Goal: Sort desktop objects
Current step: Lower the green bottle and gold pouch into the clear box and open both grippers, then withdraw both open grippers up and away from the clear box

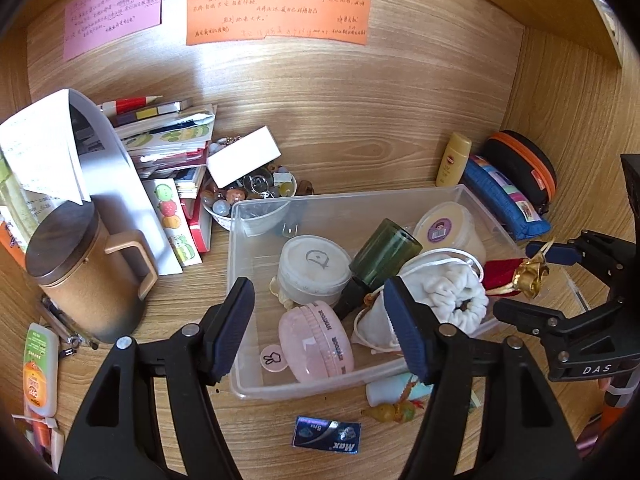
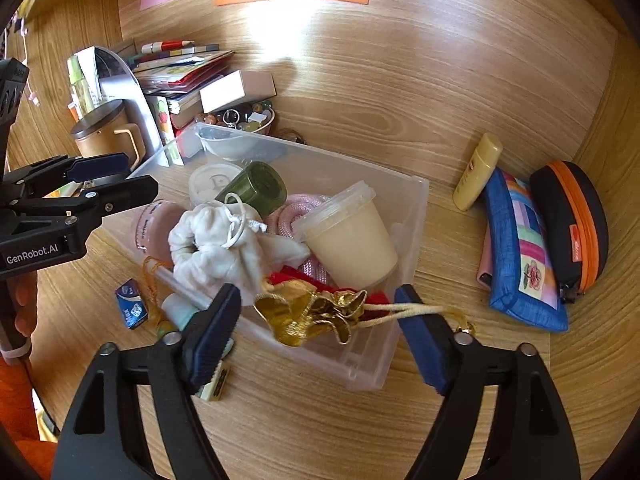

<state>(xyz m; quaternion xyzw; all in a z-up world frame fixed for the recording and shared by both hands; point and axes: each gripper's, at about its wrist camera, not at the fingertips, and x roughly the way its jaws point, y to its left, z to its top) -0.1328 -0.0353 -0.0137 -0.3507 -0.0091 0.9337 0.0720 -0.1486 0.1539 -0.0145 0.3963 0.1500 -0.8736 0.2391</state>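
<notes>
From the left wrist camera, I see my left gripper [image 1: 320, 328] with its jaws spread wide and nothing between them. It hangs above the near edge of the clear plastic bin [image 1: 236, 264], which is where I collect the small things, so most of them already lie inside: a white round jar [image 1: 312, 272], a green bottle [image 1: 380, 260] leaning on its side, a pink round case [image 1: 320, 344], a white drawstring pouch [image 1: 448, 296] and a lidded cup [image 1: 448, 228]. I judge the bin is about half filled. Some things are not yet sorted: a blue Max packet [image 1: 326, 436] on the desk just before the bin, and a yellow tube [image 1: 454, 160] near the back wall. The brown mug [image 1: 88, 276] stands upright at the left, probably not part of the sorting.

From the right wrist camera, my right gripper [image 2: 320, 332] is also released, jaws well apart. Between them a gold pouch [image 2: 312, 316] hangs over the near wall of the bin, half in and half out; its cord [image 2: 416, 312] trails out toward the right finger. I cannot tell if the fingers touch it. I think it lies like this because it was only dropped at the edge, so it may slip out. A blue pencil case [image 2: 520, 256] and a black zip case [image 2: 568, 224] rest beside each other to the right, outside the bin.
</notes>
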